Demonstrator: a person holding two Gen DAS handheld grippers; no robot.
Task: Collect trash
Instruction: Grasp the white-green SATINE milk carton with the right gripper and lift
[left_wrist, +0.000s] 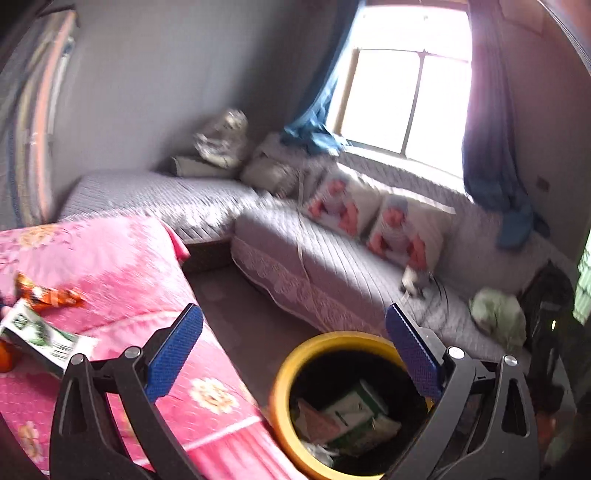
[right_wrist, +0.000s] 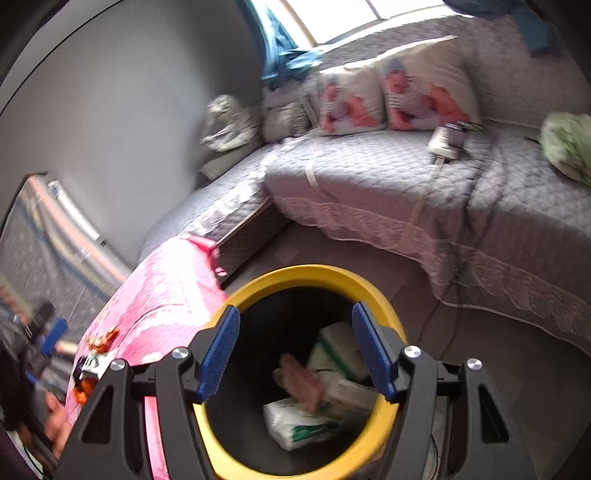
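Note:
A yellow-rimmed black trash bin (left_wrist: 291, 373) stands on the floor beside the pink-covered table (left_wrist: 122, 266). It holds white-and-green packs (left_wrist: 354, 410) and wrappers. My left gripper (left_wrist: 293, 354) is open and empty above the bin's near-left rim. On the table at left lie a white-and-green box (left_wrist: 40, 334) and an orange snack wrapper (left_wrist: 44, 293). In the right wrist view my right gripper (right_wrist: 295, 350) is open and empty directly over the bin (right_wrist: 314, 273). A pinkish wrapper (right_wrist: 301, 380) lies blurred on white-and-green packs (right_wrist: 299, 422) inside.
A grey quilted L-shaped sofa (left_wrist: 332, 258) runs along the wall and window, with picture cushions (left_wrist: 369, 218), a green bundle (left_wrist: 498, 317) and a small jar (right_wrist: 448, 140). A cable (right_wrist: 450, 295) trails across the floor by the sofa. Blue curtains (left_wrist: 491, 147) hang at the window.

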